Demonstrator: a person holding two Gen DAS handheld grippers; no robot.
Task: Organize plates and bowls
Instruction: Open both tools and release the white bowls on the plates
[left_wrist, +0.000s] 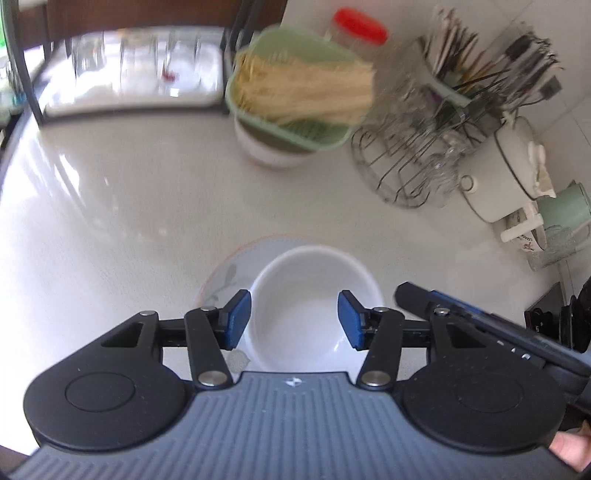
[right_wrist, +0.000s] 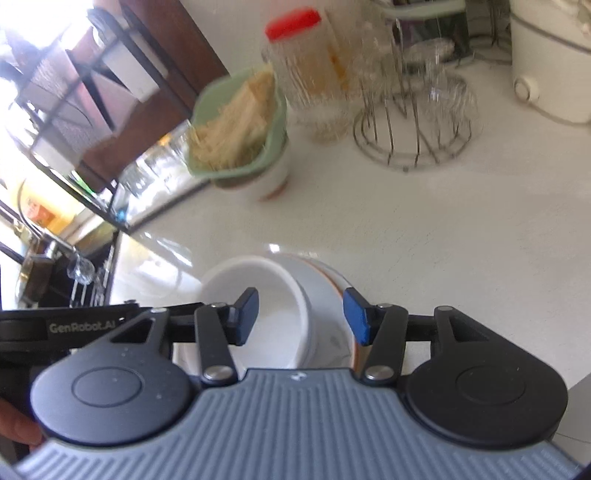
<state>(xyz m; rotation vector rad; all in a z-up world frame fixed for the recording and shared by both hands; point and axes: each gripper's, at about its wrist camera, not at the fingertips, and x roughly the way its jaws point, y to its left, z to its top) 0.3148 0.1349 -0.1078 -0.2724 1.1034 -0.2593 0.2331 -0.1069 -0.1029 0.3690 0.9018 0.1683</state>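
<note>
A white bowl (left_wrist: 306, 295) sits on a plate (left_wrist: 221, 280) with a leaf pattern and an orange rim, on the white counter. In the left wrist view my left gripper (left_wrist: 294, 319) is open just above the bowl, one blue pad by its left rim and the other over its right side, neither pressing. The right wrist view shows the same bowl (right_wrist: 258, 295) and plate (right_wrist: 332, 291). My right gripper (right_wrist: 302, 319) is open, with the bowl's right wall between its pads and nothing gripped. Its dark body (left_wrist: 480, 321) reaches in from the right.
A green basket (left_wrist: 295, 92) of pale sticks rests on a white bowl behind. A wire rack (left_wrist: 417, 158) with glasses, a red-lidded jar (left_wrist: 360, 29), a utensil holder (left_wrist: 480, 74), a white pot (left_wrist: 509, 166) and a green mug (left_wrist: 565, 206) crowd the right. Glasses on a tray (left_wrist: 129, 74) stand back left.
</note>
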